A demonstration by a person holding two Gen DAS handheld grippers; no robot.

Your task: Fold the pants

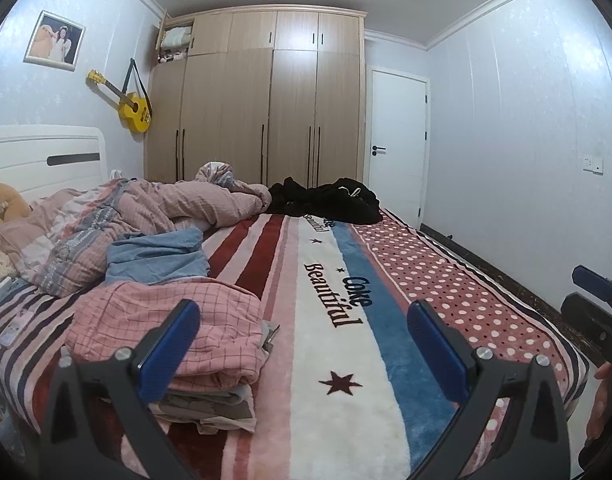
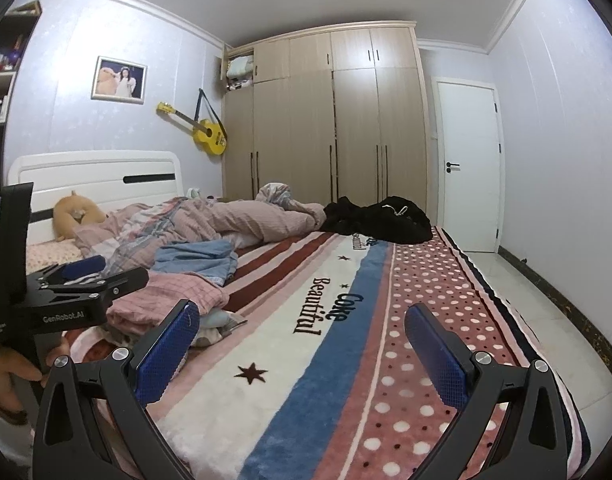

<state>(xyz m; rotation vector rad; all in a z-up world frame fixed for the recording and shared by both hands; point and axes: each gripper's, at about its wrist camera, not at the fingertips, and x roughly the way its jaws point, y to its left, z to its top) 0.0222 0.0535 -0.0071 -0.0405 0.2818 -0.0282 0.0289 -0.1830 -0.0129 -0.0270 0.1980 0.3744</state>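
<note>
Both grippers, left gripper (image 1: pixel 303 344) and right gripper (image 2: pixel 301 346), hang with fingers spread wide over the striped blanket (image 1: pixel 338 360), gripping nothing. Black pants (image 1: pixel 330 200) lie crumpled at mid-frame, at the bed's far end; a folded pink pile (image 1: pixel 165 328) sits lower left.

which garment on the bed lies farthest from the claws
The black garment, bunched at the bed's far end before the wardrobe; the pink checked and blue garments lie nearer.

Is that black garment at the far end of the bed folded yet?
Not folded: the black garment lies in a crumpled heap on the striped blanket.
</note>
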